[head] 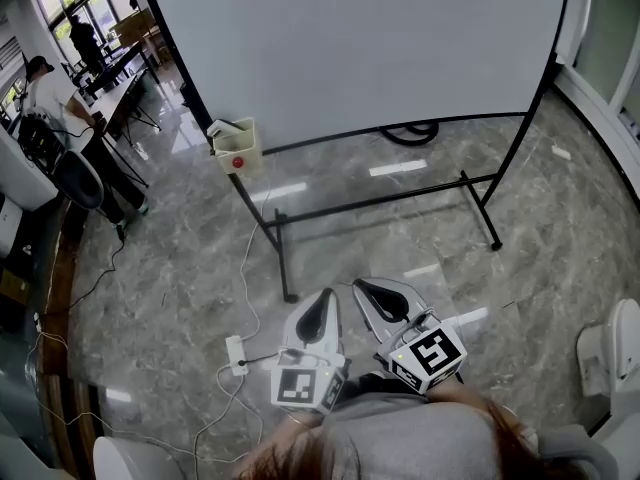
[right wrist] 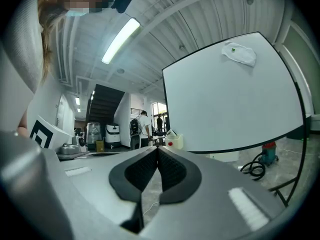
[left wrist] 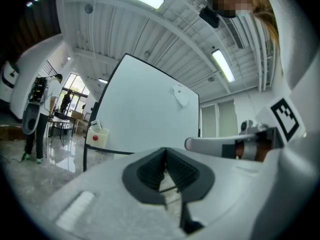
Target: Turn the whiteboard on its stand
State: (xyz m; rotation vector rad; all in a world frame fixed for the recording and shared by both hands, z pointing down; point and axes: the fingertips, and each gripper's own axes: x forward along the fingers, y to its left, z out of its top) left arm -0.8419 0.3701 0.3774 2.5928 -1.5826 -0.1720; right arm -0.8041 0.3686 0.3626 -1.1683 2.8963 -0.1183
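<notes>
A large whiteboard (head: 360, 38) stands on a black tube stand (head: 380, 203) across the marble floor ahead of me. Its face also fills the left gripper view (left wrist: 145, 109) and the right gripper view (right wrist: 230, 99), with a white cloth (right wrist: 239, 54) stuck near its top. Both grippers are held level and close to my body, well short of the stand. My left gripper (head: 322, 303) (left wrist: 166, 151) has its jaws together with nothing between them. Just to its right, my right gripper (head: 368, 290) (right wrist: 157, 150) is likewise shut and empty.
A cream box with a red button (head: 236, 148) hangs on the stand's left post. A power strip and white cables (head: 236, 353) lie on the floor at my left. A black hose (head: 410, 131) coils behind the board. People stand by tables (head: 50, 88) far left. White machines (head: 610, 353) sit at right.
</notes>
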